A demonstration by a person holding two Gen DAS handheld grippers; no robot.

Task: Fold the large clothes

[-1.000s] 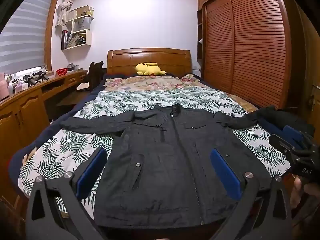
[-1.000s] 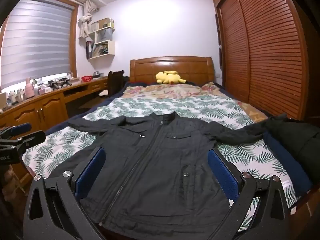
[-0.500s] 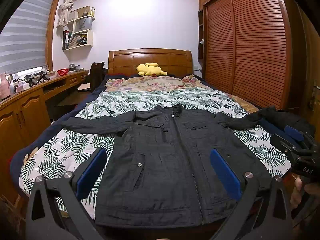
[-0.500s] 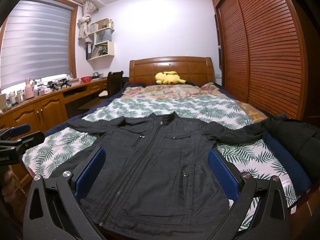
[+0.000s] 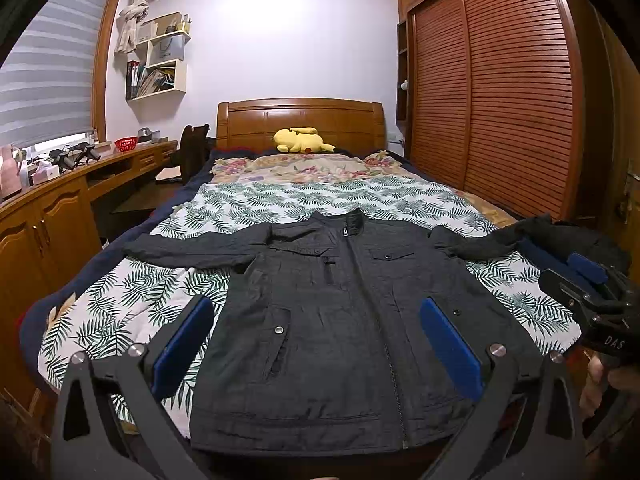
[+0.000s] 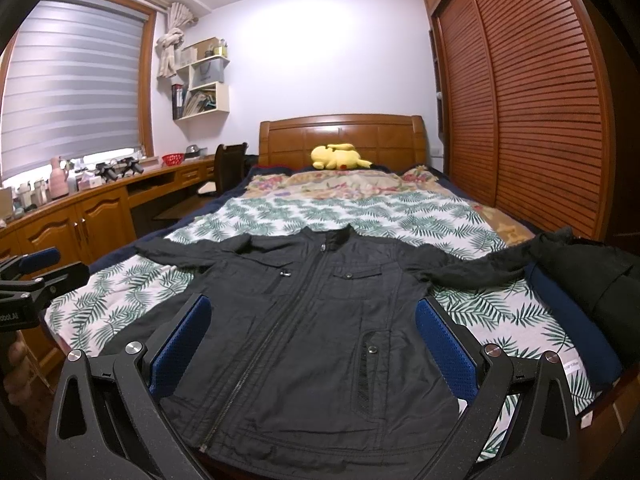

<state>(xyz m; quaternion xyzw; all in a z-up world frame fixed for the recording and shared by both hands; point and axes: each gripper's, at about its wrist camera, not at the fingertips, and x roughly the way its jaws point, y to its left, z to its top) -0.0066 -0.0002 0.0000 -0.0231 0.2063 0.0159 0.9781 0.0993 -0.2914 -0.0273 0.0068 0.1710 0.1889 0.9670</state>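
A dark grey zipped jacket (image 5: 332, 320) (image 6: 312, 320) lies flat and face up on the leaf-patterned bedspread (image 5: 304, 200), sleeves spread to both sides, hem at the bed's near edge. My left gripper (image 5: 316, 320) hovers open above the hem, its blue pads wide apart with nothing between them. My right gripper (image 6: 312, 320) is likewise open and empty over the lower jacket. In the left wrist view the right gripper (image 5: 592, 292) shows at the right edge, held by a hand. The left gripper (image 6: 36, 272) appears at the left edge of the right wrist view.
A second dark garment (image 6: 592, 276) is heaped on a blue cloth at the bed's right edge. A yellow plush toy (image 5: 300, 140) sits by the wooden headboard. A desk with cabinets (image 5: 52, 208) runs along the left; slatted wardrobe doors (image 5: 500, 92) line the right.
Both grippers have barely shifted; the view has crept slightly, and the jacket lies as before.
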